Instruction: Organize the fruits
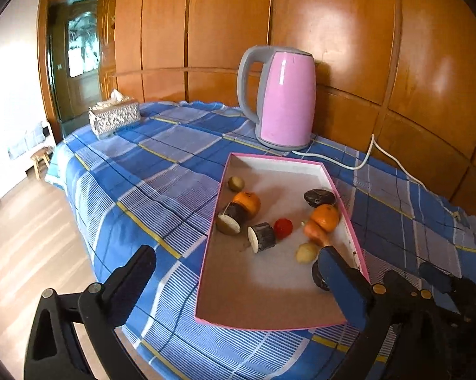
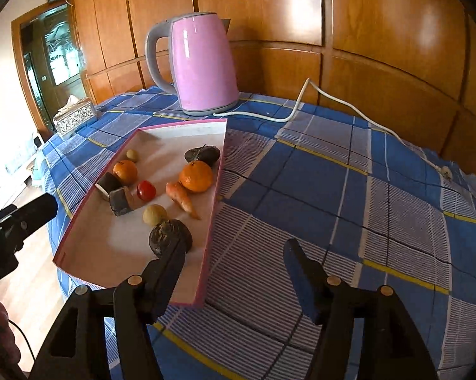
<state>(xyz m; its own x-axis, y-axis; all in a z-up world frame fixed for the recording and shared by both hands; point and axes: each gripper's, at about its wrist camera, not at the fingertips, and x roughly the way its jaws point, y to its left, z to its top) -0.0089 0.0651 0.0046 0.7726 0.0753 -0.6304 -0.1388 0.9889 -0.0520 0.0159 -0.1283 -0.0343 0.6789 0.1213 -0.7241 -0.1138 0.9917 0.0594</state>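
A pink-edged shallow box (image 1: 269, 285) (image 2: 111, 243) lies on the blue checked tablecloth and holds several pieces of produce: two oranges (image 1: 325, 217) (image 2: 196, 175), a red tomato (image 1: 283, 228) (image 2: 146, 190), a carrot (image 2: 182, 199), dark cut pieces (image 1: 261, 237) (image 2: 120, 204), pale round fruits (image 1: 306, 252) (image 2: 154, 214) and dark round fruits (image 1: 318, 197) (image 2: 170, 236). My left gripper (image 1: 234, 262) is open and empty over the box's near left part. My right gripper (image 2: 234, 253) is open and empty above the box's near right edge.
A pink electric kettle (image 1: 279, 101) (image 2: 203, 63) stands behind the box, its white cord (image 2: 301, 107) trailing right across the cloth. A silver tissue box (image 1: 114, 116) (image 2: 74, 118) sits at the far left corner. Wooden wall panels stand behind; the table edge drops off to the left.
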